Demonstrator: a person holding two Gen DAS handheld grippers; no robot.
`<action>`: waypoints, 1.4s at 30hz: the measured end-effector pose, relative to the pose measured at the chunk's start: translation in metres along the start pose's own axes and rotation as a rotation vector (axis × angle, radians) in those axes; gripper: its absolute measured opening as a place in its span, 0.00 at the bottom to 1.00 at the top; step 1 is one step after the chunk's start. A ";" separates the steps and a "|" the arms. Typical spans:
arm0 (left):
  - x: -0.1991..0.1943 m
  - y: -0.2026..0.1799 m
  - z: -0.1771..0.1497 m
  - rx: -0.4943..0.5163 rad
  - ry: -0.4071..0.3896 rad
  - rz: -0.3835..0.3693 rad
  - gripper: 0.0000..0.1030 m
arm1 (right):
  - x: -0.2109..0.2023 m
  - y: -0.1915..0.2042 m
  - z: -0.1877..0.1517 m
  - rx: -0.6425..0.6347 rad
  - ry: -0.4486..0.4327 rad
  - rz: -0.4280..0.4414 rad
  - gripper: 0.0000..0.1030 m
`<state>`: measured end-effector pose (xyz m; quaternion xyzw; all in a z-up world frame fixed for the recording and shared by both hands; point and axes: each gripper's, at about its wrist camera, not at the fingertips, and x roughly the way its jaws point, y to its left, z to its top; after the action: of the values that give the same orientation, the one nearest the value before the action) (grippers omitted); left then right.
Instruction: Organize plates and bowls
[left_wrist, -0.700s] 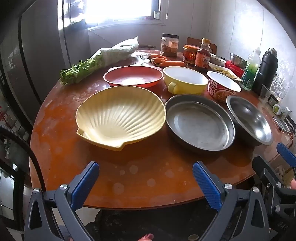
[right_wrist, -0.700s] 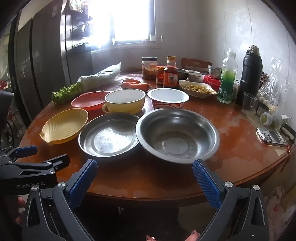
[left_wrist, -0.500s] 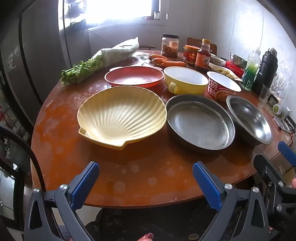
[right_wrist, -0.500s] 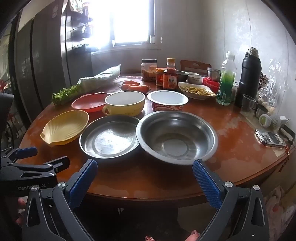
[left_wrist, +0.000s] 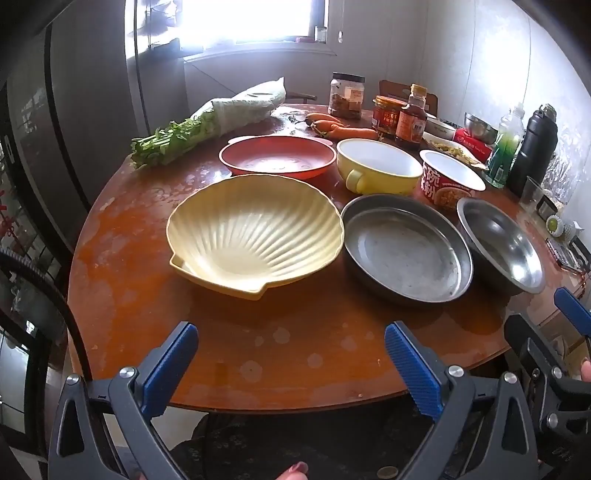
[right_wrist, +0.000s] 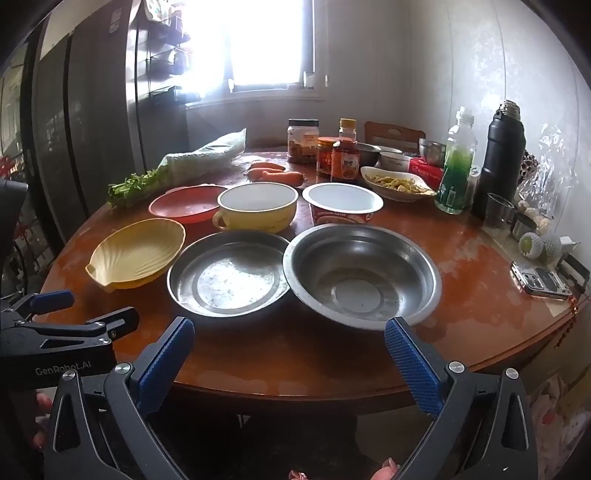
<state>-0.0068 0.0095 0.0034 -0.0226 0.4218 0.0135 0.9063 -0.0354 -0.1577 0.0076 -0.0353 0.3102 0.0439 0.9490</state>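
Observation:
On the round brown table (left_wrist: 303, 347) sit a yellow shell-shaped dish (left_wrist: 255, 236), a flat steel pan (left_wrist: 406, 251) and a deep steel bowl (left_wrist: 498, 247) in a front row. Behind them stand a red plate (left_wrist: 277, 157), a yellow handled bowl (left_wrist: 378, 171) and a red-and-white paper noodle bowl (left_wrist: 450, 177). My left gripper (left_wrist: 291, 354) hangs open over the table's near edge, short of the shell dish. My right gripper (right_wrist: 290, 347) is open too, just before the steel pan (right_wrist: 229, 277) and steel bowl (right_wrist: 362, 273). Neither holds anything.
At the back lie wrapped greens (left_wrist: 207, 125), carrots (left_wrist: 340, 125), jars and a sauce bottle (left_wrist: 412, 118). A dish of food (right_wrist: 397, 182), green bottle (right_wrist: 456, 162), black flask (right_wrist: 500, 158) and phone (right_wrist: 541, 282) crowd the right side.
Both grippers have edged a little closer to the table, so the dishes look slightly larger. Nothing on the table has moved and both stay open.

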 end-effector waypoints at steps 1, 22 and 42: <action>0.000 0.000 0.000 -0.001 0.000 -0.001 0.99 | 0.000 0.000 0.000 0.002 0.001 0.002 1.00; -0.007 -0.003 -0.001 0.005 -0.017 -0.002 0.99 | -0.002 0.000 -0.003 0.006 0.004 0.000 1.00; -0.013 -0.004 -0.001 0.010 -0.026 -0.004 0.99 | -0.005 -0.003 -0.002 0.016 -0.003 0.000 1.00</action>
<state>-0.0159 0.0054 0.0128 -0.0187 0.4100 0.0097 0.9118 -0.0410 -0.1608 0.0090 -0.0277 0.3093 0.0414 0.9497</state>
